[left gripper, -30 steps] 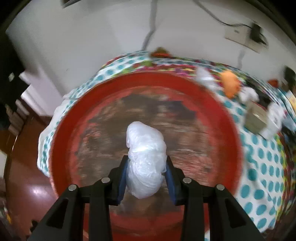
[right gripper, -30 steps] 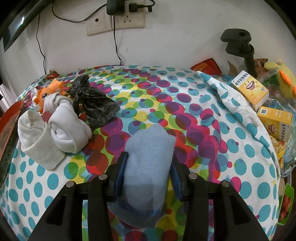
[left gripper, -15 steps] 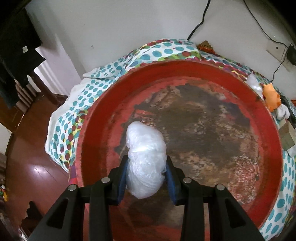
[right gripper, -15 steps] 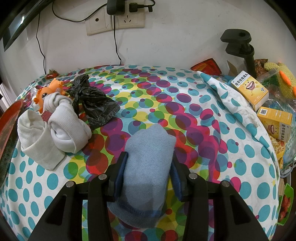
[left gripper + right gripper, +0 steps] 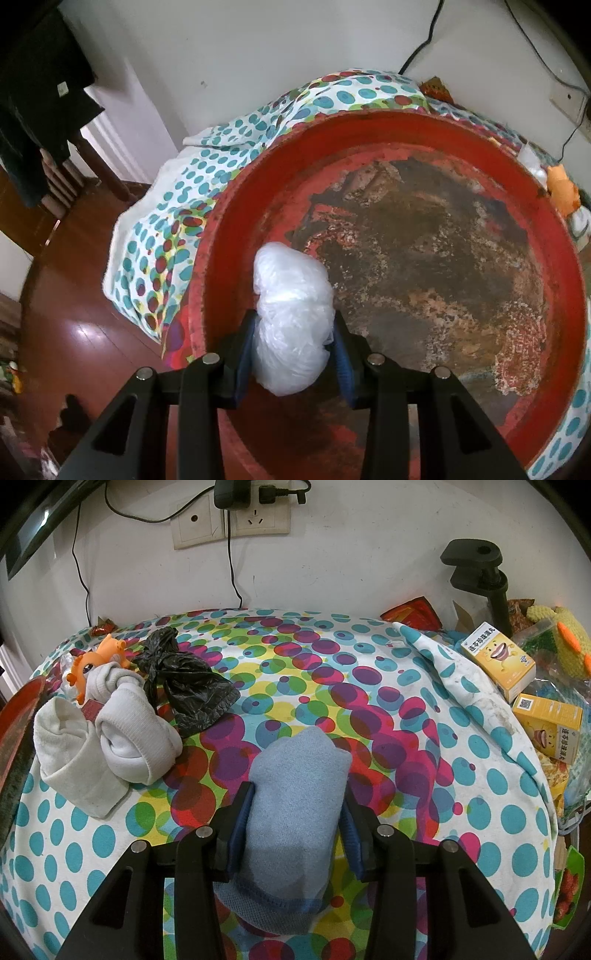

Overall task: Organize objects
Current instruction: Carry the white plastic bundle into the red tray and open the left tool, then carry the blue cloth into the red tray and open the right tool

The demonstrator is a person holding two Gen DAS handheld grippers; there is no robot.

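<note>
The left gripper holds a white plastic bag over the near-left part of a red basin. Its jaws have just been opening a little; the bag sits between the blue pads and appears to touch both, with a thin gap showing low on the right pad. The basin's floor is worn and dark, and it rests on the dotted cloth.

The right gripper is clamped on a folded blue cloth, which bulges between the pads above the dotted tablecloth.

On the far left of the table lie two rolled white socks, touching each other. A black bag lies just beside them, and an orange toy sits behind them. The basin's rim shows at the left edge. Two yellow boxes stand at the far right.
</note>
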